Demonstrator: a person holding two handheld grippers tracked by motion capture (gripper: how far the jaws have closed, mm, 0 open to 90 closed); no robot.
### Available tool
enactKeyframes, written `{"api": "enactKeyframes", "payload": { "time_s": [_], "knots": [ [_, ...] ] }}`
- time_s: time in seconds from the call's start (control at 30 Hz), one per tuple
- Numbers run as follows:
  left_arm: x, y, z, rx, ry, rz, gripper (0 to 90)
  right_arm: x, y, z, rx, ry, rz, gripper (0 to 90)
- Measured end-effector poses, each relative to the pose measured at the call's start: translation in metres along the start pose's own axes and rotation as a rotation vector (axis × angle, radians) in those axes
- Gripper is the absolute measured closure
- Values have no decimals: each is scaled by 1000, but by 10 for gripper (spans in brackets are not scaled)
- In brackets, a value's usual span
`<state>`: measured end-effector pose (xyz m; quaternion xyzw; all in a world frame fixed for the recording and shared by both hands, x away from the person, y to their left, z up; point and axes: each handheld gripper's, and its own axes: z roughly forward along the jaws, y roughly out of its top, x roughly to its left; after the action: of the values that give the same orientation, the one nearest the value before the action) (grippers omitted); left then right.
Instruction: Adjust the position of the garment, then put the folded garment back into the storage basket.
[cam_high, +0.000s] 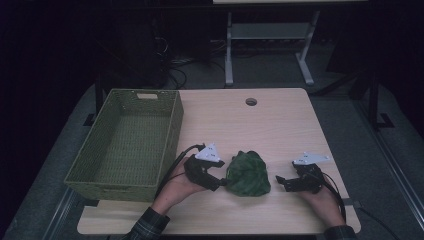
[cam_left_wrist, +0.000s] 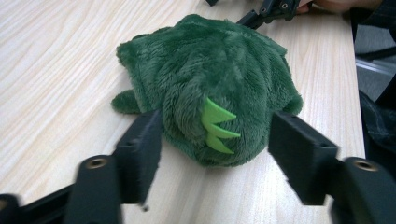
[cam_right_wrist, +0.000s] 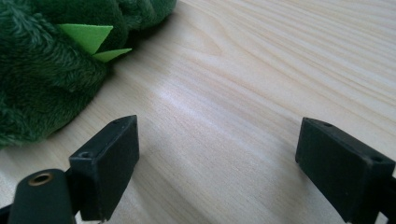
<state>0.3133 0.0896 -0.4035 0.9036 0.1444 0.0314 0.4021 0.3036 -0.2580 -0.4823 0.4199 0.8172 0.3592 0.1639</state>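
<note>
A dark green plush toy (cam_high: 247, 173) with light green felt spikes lies on the wooden table (cam_high: 270, 125) near its front edge. My left gripper (cam_high: 222, 184) is at the toy's left side. In the left gripper view its jaws stand open around the plush toy (cam_left_wrist: 210, 79), the right jaw clearly apart from the fur, so nothing is gripped by the left gripper (cam_left_wrist: 217, 140). My right gripper (cam_high: 280, 181) sits just right of the toy, jaws open over bare wood. In the right gripper view the plush toy (cam_right_wrist: 42, 70) lies beyond the left jaw of the right gripper (cam_right_wrist: 219, 140).
A green woven basket (cam_high: 170, 145) stands on the table's left side, close to my left hand. A round cable hole (cam_high: 251, 101) marks the table's far middle. The other hand's gripper (cam_left_wrist: 268, 9) shows behind the toy in the left gripper view.
</note>
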Motion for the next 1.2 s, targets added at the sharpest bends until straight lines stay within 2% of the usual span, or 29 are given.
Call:
{"api": "enactKeyframes", "payload": {
  "time_s": [0.17, 0.33, 0.53, 0.67, 0.77, 0.9, 1.07, 1.2],
  "knots": [
    [0, 13, 9, 35, -13, 57, 218, 0, 0, 0, 0, 0, 0, 131],
    [3, 23, 27, 87, -34, 113, 178, 0, 0, 0, 0, 0, 0, 130],
    [4, 24, 45, 123, -61, 135, 145, 0, 0, 0, 0, 0, 0, 131],
    [5, 21, 54, 159, -65, 152, 140, 0, 0, 0, 0, 0, -1, 131],
    [7, 19, 59, 169, -71, 154, 140, 0, 0, 0, 0, 0, 0, 131],
    [7, 16, 65, 187, -67, 148, 141, 0, 0, 0, 0, 0, 0, 131],
    [6, 13, 71, 209, -56, 160, 146, 0, 0, 0, -1, 0, 0, 131],
    [7, 11, 73, 223, -42, 172, 192, 0, 0, 0, 1, -2, 0, 132]
  ]
}}
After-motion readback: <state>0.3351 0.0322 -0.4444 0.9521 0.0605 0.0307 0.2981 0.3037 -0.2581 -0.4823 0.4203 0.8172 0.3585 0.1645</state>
